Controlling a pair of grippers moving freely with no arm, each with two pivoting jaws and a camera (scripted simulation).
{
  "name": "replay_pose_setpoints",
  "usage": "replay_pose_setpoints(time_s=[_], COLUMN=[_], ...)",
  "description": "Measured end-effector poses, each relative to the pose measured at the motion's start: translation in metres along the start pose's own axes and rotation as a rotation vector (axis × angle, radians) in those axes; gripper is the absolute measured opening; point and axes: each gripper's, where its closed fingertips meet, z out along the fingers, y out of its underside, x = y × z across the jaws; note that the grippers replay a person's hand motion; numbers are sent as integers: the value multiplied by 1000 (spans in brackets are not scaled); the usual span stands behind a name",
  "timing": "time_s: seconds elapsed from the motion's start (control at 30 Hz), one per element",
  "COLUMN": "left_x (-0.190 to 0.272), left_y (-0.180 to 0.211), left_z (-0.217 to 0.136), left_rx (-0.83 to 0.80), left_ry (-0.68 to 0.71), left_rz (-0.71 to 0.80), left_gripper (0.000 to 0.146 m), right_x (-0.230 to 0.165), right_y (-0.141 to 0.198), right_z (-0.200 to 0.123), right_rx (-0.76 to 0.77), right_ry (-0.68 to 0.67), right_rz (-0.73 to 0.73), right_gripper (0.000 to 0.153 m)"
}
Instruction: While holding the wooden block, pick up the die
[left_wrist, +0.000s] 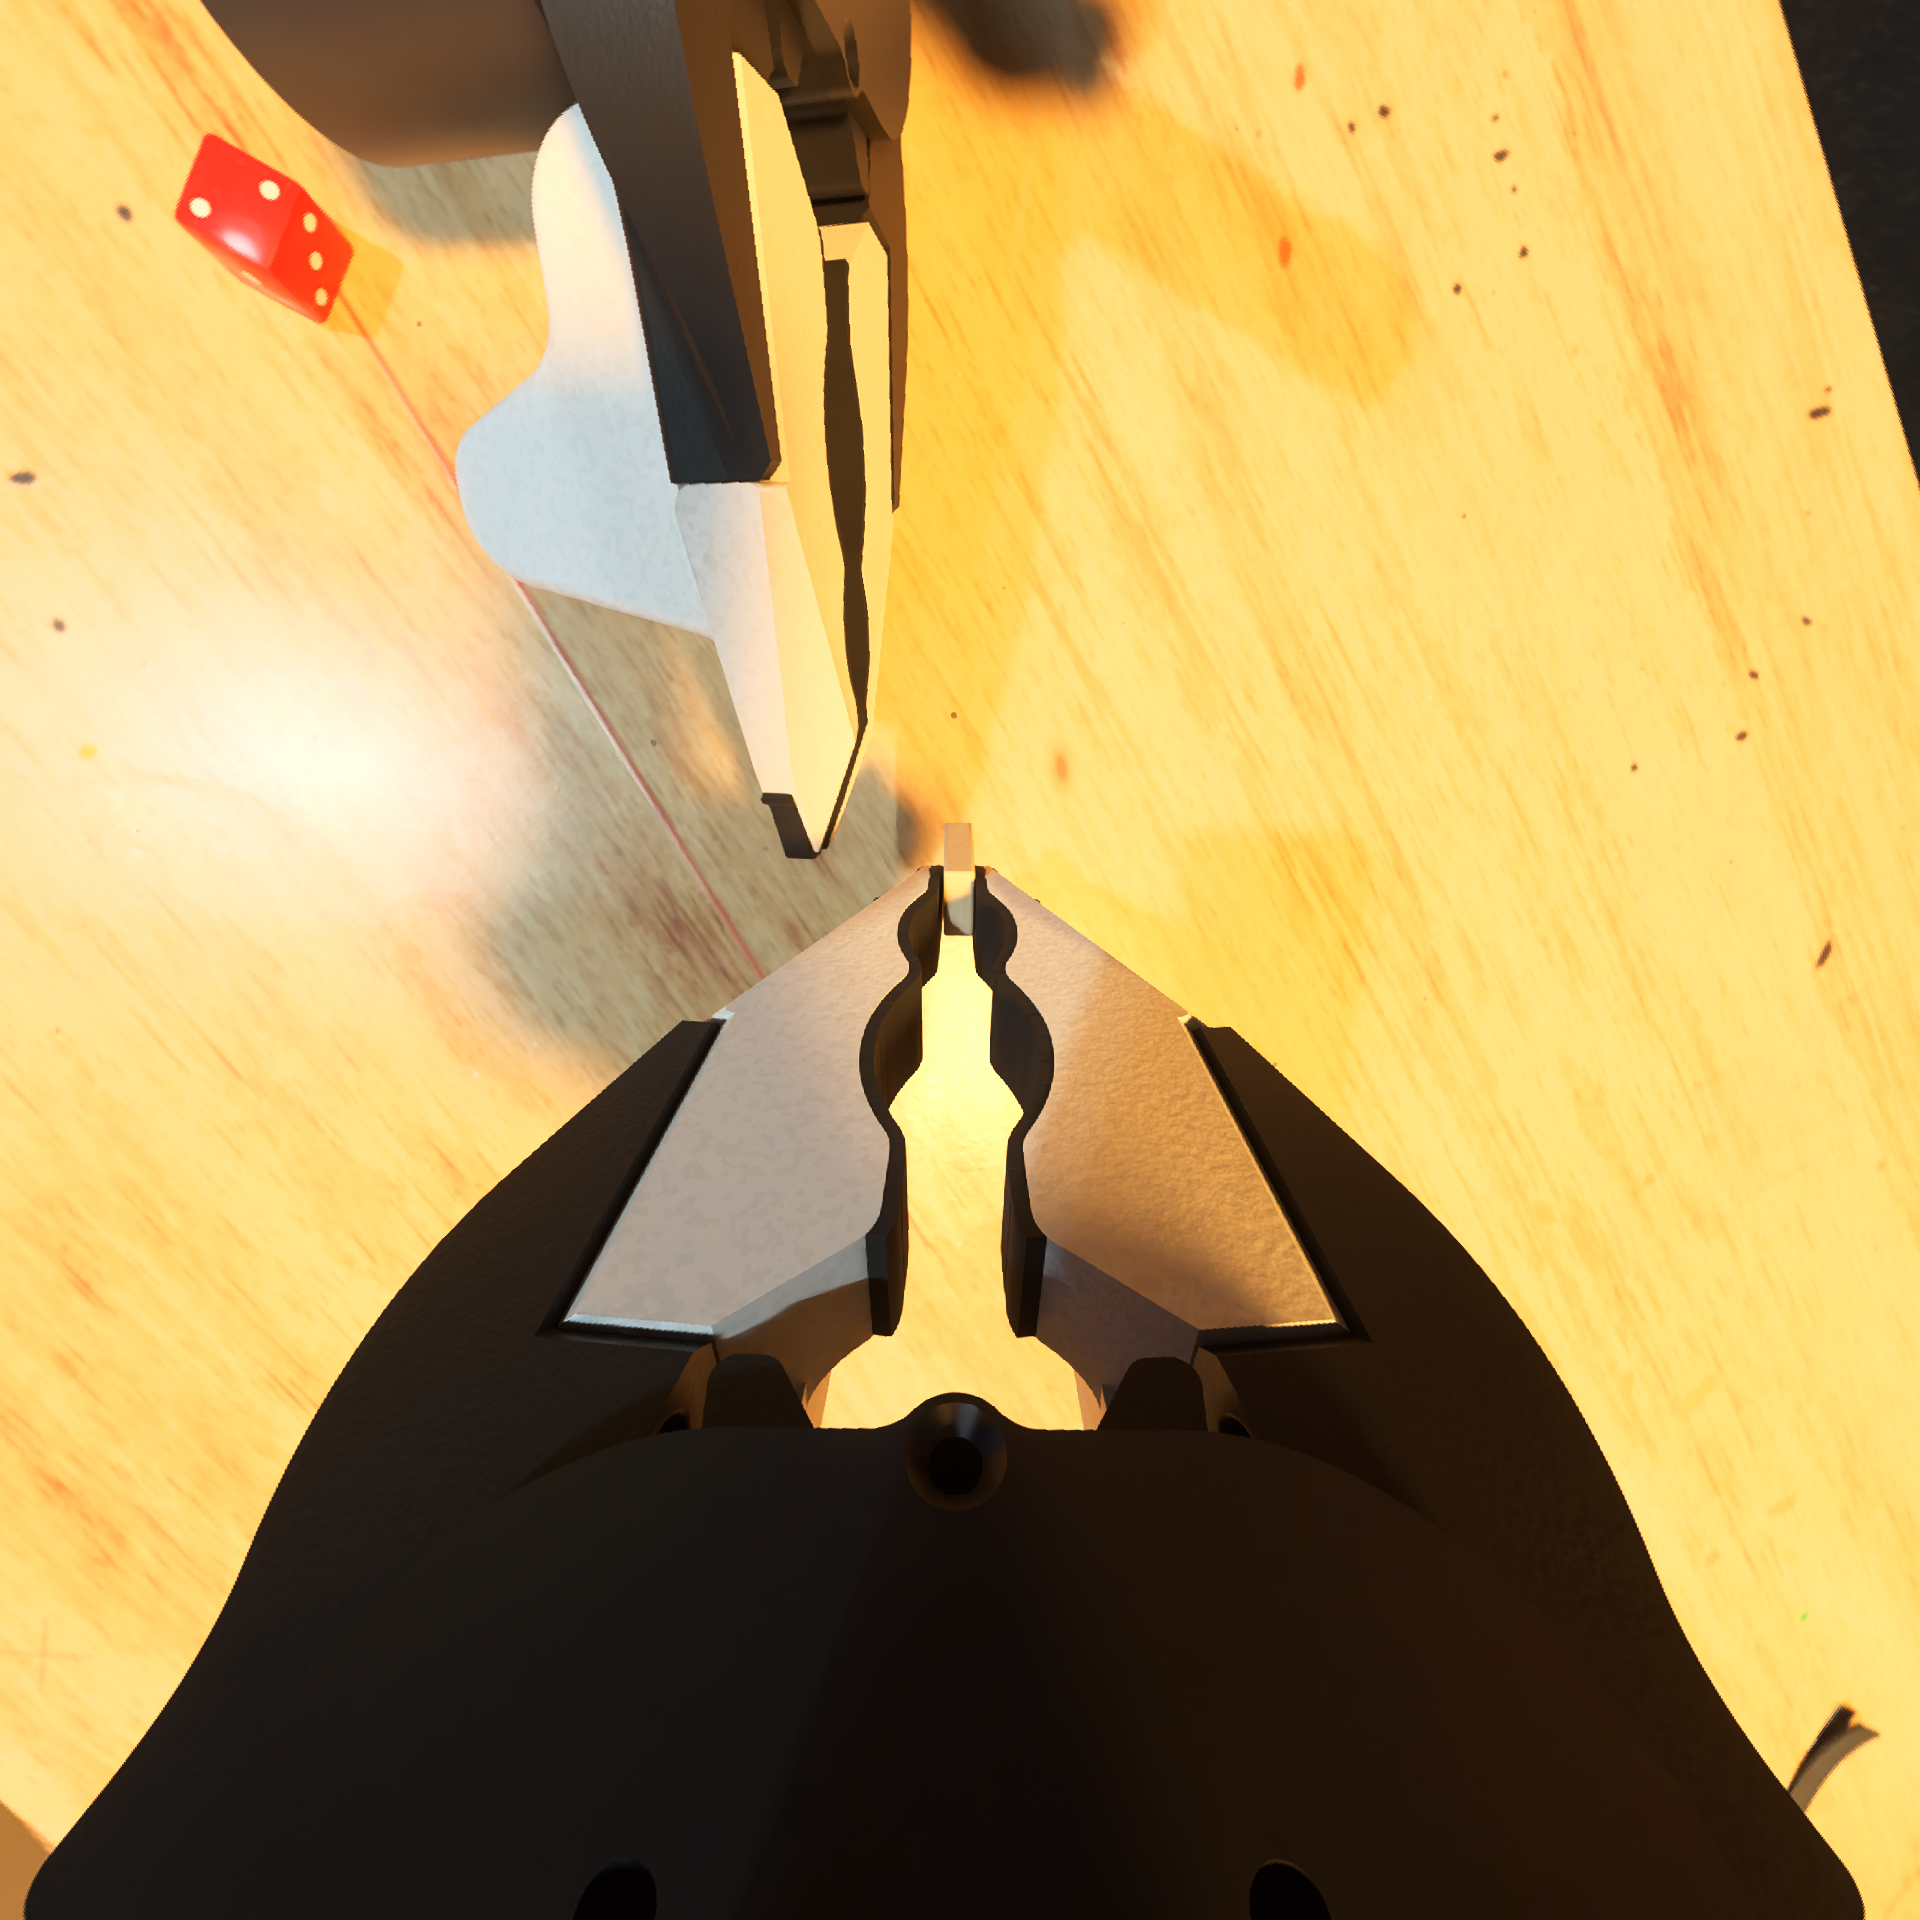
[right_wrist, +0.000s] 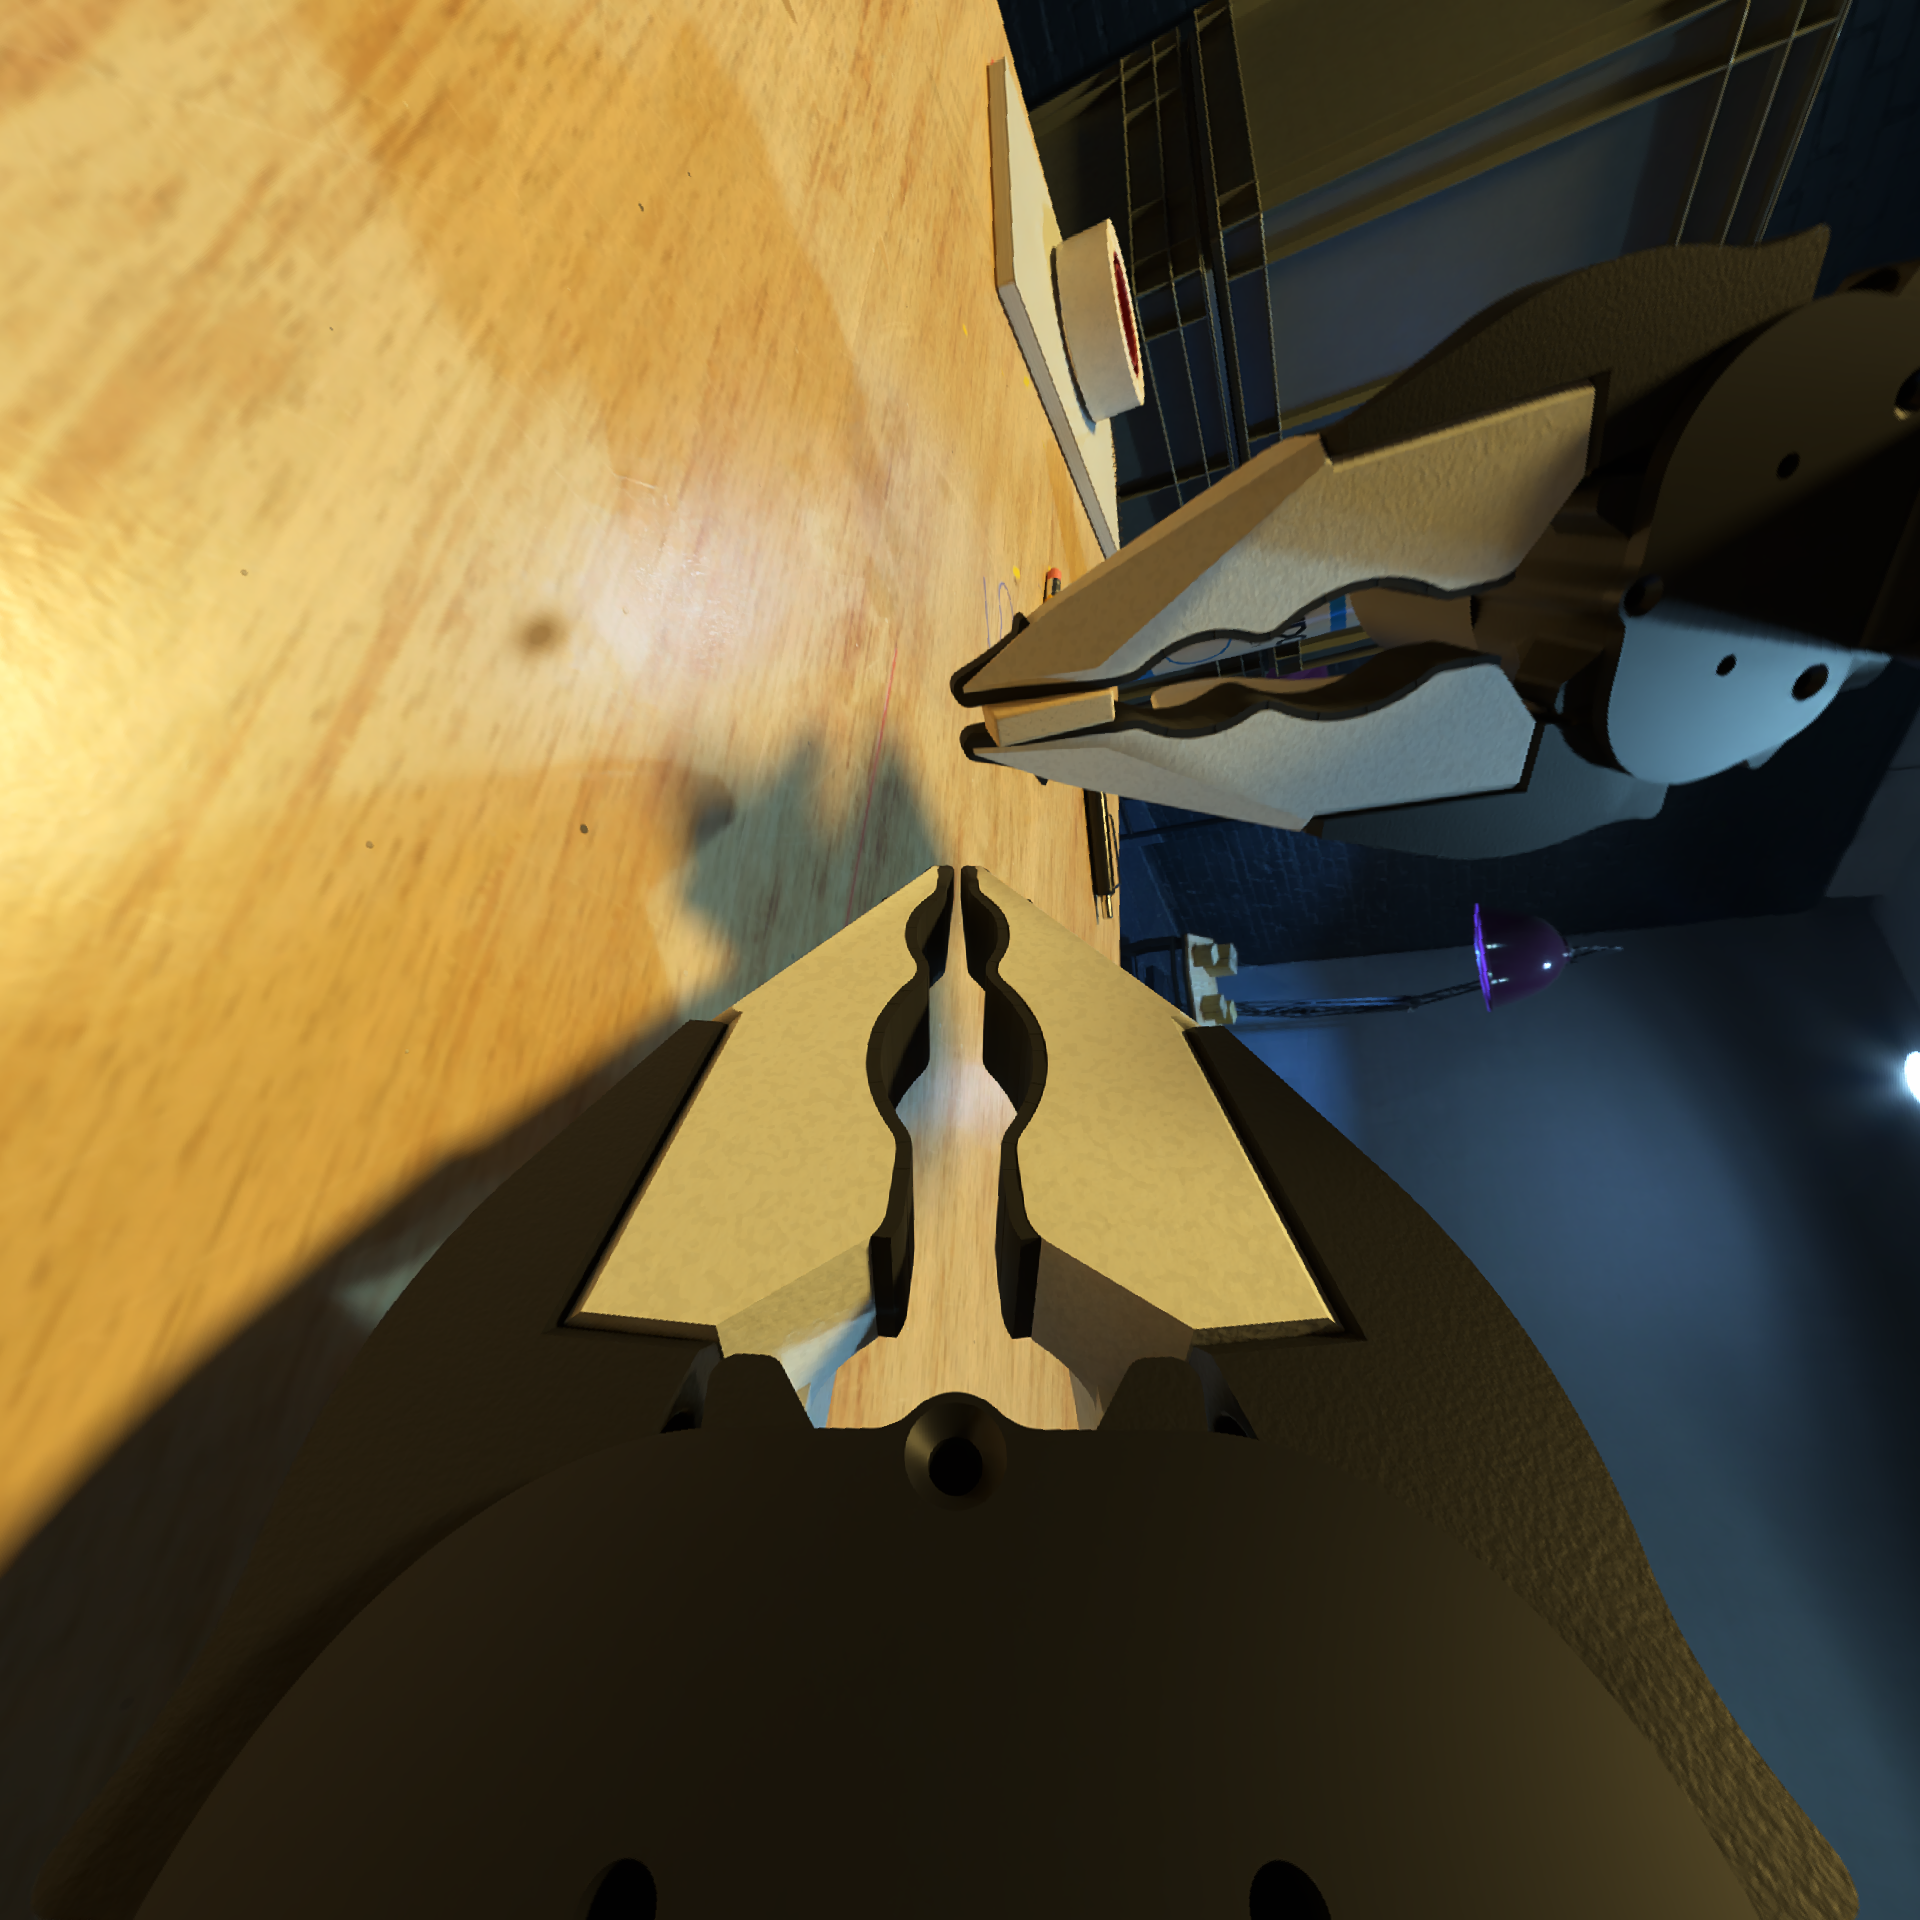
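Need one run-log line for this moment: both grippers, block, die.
left gripper: shut on wooden block | right gripper: shut, empty | red die: on wooden table, untouched | step: die pick pending

No words, brands, labels or numerals could be read in either view. The only markings were white pips on the red die (left_wrist: 265, 227), which lay on the wooden table (left_wrist: 1351, 727), well in from its edges, one face showing three.

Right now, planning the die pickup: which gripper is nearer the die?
Right, I'd judge. The right gripper passes beside the die; the left gripper, holding the block, sits farther off, die ahead-left.
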Motion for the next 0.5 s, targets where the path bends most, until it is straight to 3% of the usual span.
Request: replay_pose_setpoints(time_s=[0.13, 0.2, 0.27, 0.4, 0.5], left_x=[-11, -20, -27, -41, -43], left_y=[0, -3, -9, -23, -23], left_z=[0, -3, -9, -35, -59], left_rx=[-37, -62, -72, -78, -46], left_ry=[-10, -115, -269, -715, -958], left_rz=[72, 124, 177, 256, 211], left_gripper=[4, 4, 4, 4, 4], right_x=[1, 4, 12, 22, 30], right_y=[6, 14, 21, 34, 39], right_z=[-1, -5, -10, -19, -22], right_rx=[-16, -42, -50, -87, -117], right_ry=[5, 21, 61, 117, 160], right_rz=[16, 40, 62, 98, 79], right_gripper=[1, 1, 2, 1, 1])
